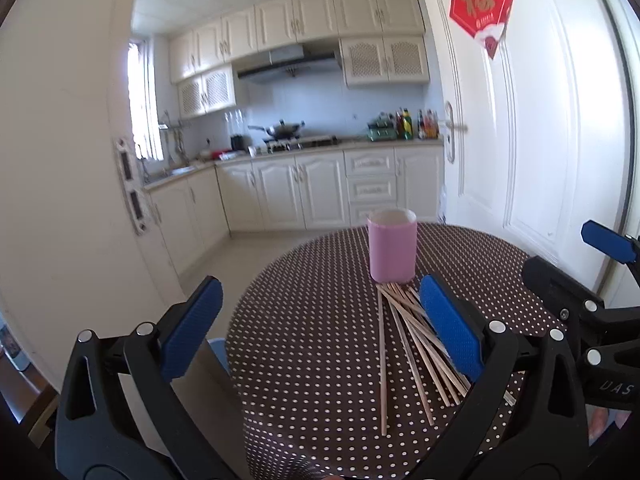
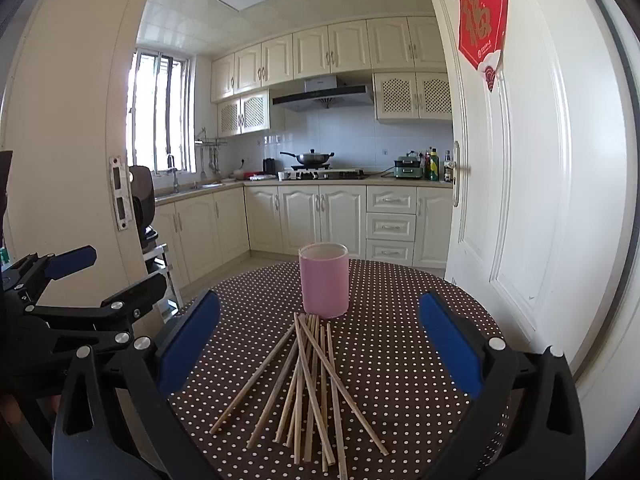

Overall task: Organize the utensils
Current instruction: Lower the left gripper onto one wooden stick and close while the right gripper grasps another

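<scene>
While both grippers, left point(image 1: 320, 328) and right point(image 2: 320, 344), gape empty: loose chopsticks point(image 2: 312, 384) fanned mid-table point(image 2: 400, 280) before pink cup point(image 2: 324, 286).
Probably light, stiff, slippery; best pinched mid-length, singly.

Round table point(image 2: 400, 360) under a brown cloth with white dots. Behind it, cream kitchen cabinets point(image 2: 320, 216), a range hood point(image 2: 322, 96), a wok point(image 2: 310, 158) on the stove, bottles point(image 2: 434, 164) at the counter's right end. Barred window point(image 2: 160, 112) at left; red paper decoration point(image 2: 482, 36) on the white door point(image 2: 520, 160).
</scene>
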The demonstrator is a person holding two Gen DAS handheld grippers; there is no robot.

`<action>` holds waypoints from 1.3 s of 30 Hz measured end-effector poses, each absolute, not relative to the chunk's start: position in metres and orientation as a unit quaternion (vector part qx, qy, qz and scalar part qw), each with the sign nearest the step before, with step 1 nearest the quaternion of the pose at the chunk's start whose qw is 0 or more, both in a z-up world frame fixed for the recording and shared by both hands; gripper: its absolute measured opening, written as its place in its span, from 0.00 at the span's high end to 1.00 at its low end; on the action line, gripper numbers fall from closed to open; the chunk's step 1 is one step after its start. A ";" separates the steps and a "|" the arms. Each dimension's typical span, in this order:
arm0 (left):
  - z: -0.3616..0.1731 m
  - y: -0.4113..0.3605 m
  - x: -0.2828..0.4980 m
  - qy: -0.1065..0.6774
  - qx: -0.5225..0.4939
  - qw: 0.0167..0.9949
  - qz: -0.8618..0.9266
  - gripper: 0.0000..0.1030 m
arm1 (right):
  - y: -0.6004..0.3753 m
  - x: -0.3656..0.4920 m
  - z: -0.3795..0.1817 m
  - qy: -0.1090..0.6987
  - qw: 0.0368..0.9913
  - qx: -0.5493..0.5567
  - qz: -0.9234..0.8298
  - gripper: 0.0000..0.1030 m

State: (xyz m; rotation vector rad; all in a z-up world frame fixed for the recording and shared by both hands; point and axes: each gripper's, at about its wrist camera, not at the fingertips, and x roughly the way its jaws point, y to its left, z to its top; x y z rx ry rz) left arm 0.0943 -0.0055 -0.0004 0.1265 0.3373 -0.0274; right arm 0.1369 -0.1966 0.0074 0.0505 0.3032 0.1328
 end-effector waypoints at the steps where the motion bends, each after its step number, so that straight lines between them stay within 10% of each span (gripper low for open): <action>1: -0.003 -0.006 0.101 0.180 0.062 0.982 -0.019 0.06 | -0.197 0.141 0.007 0.154 0.986 0.023 0.065 0.07; 11: -0.049 0.005 0.183 0.340 0.022 0.936 -0.086 0.06 | -0.225 0.202 -0.022 0.247 0.966 0.034 0.062 0.09; 24: -0.105 -0.004 0.275 0.516 -0.009 0.840 -0.168 0.45 | -0.227 0.292 -0.084 0.460 0.872 0.049 0.159 0.64; 39: -0.123 -0.038 0.322 0.554 0.021 0.817 -0.156 0.63 | -0.190 0.332 -0.097 0.526 0.824 -0.035 0.208 0.94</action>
